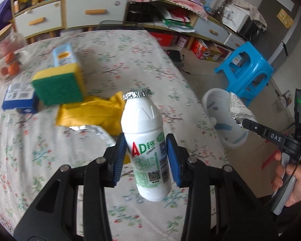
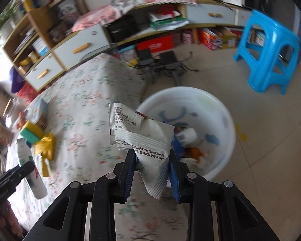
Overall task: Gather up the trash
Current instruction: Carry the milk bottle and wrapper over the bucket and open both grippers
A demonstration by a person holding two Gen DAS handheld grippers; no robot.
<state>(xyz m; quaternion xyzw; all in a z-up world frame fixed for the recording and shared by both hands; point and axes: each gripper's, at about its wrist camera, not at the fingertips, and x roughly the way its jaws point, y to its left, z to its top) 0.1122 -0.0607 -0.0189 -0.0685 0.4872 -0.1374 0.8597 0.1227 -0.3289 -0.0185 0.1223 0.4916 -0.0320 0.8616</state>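
Observation:
My left gripper (image 1: 146,160) is shut on a white AD calcium milk bottle (image 1: 145,140) with a foil top and holds it upright above the floral table (image 1: 20,160). My right gripper (image 2: 151,170) is shut on a crumpled white snack wrapper (image 2: 144,136) and holds it near the table's edge, by the rim of a white trash bin (image 2: 226,120) on the floor. The bin holds several scraps. In the left wrist view the bin (image 1: 216,100) stands right of the table, with the wrapper (image 1: 240,106) and right gripper (image 1: 238,123) over it. The bottle also shows in the right wrist view (image 2: 30,164).
On the table lie a yellow cloth (image 1: 98,112), a green and yellow sponge (image 1: 58,84), blue boxes (image 1: 20,98), a carton (image 1: 64,54) and a foil piece (image 1: 94,132). A blue plastic stool (image 2: 268,50) stands on the floor beyond the bin. Cabinets (image 1: 70,14) line the wall.

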